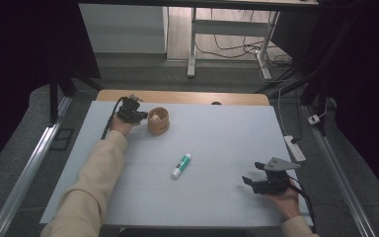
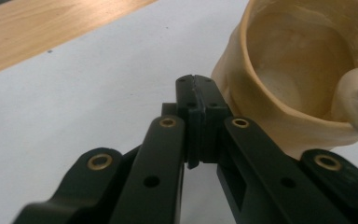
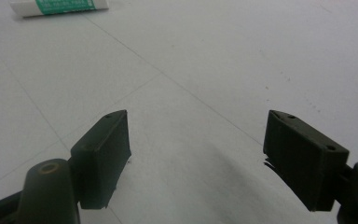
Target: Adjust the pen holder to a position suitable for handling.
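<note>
left gripper point(image 2: 196, 86): jaws fully closed, empty, just beside cup point(image 1: 158, 121), which lies to its right | right gripper point(image 1: 254, 174): jaws wide apart, empty | glue stick point(image 1: 181, 165): mid-table, long axis diagonal, up-left of right gripper, nearer to it

Your left gripper point(image 1: 139, 115) is just beside the tan cup point(image 1: 158, 121) at the far left of the white mat point(image 1: 217, 133). Your right gripper point(image 1: 253, 174) rests near right, well apart from the glue stick point(image 1: 181, 165).
</note>
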